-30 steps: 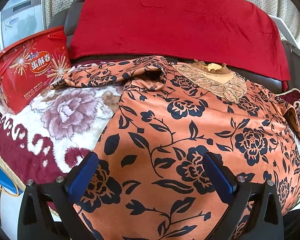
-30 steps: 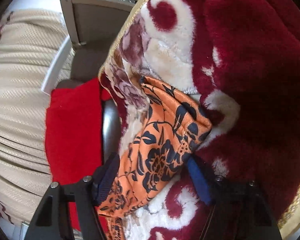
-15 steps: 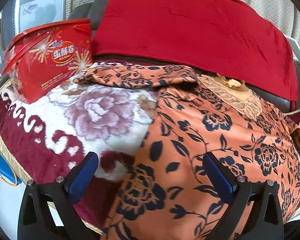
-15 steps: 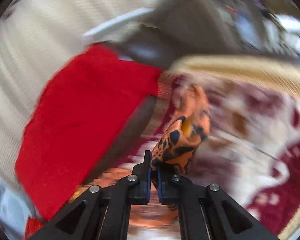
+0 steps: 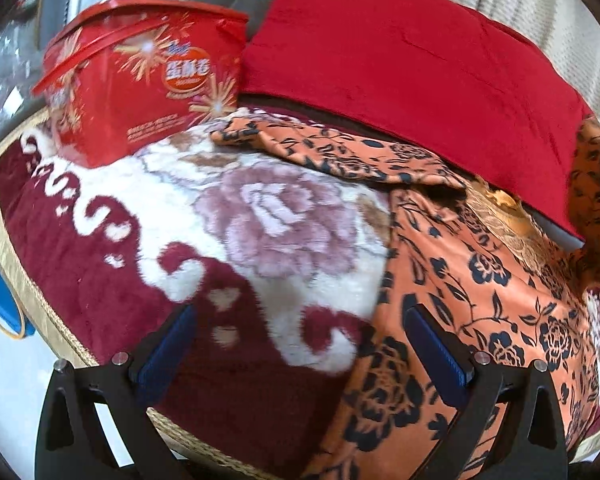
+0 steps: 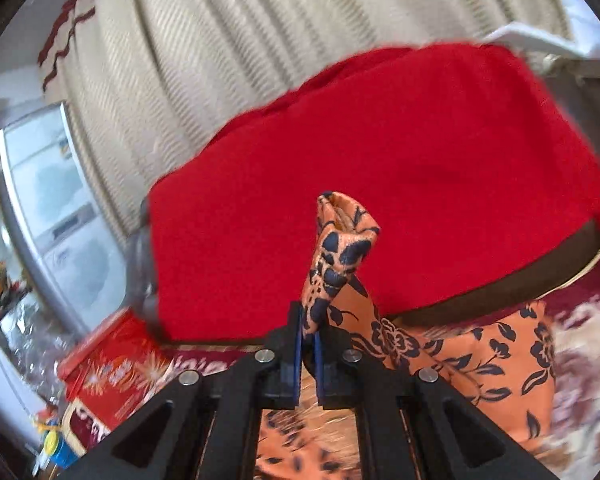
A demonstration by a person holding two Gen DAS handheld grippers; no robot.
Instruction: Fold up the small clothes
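The orange, black-flowered garment [image 5: 480, 280] lies spread over the right part of the plush maroon-and-white floral blanket [image 5: 220, 240], one sleeve reaching left along the back edge toward the red printed tin box [image 5: 148, 92], which stands on the blanket's far left corner. Behind the garment and to the right of the tin, the red velvet cushion [image 5: 412, 72] leans against the seat back, its lower edge overlapping the garment's collar, with the ribbed cream curtain [image 6: 228, 40] behind it. The right gripper [image 6: 308, 344] pinches a fold of the garment in front of the cushion, while the left gripper [image 5: 300, 352] hangs spread above the blanket's near edge, its right finger over the garment.
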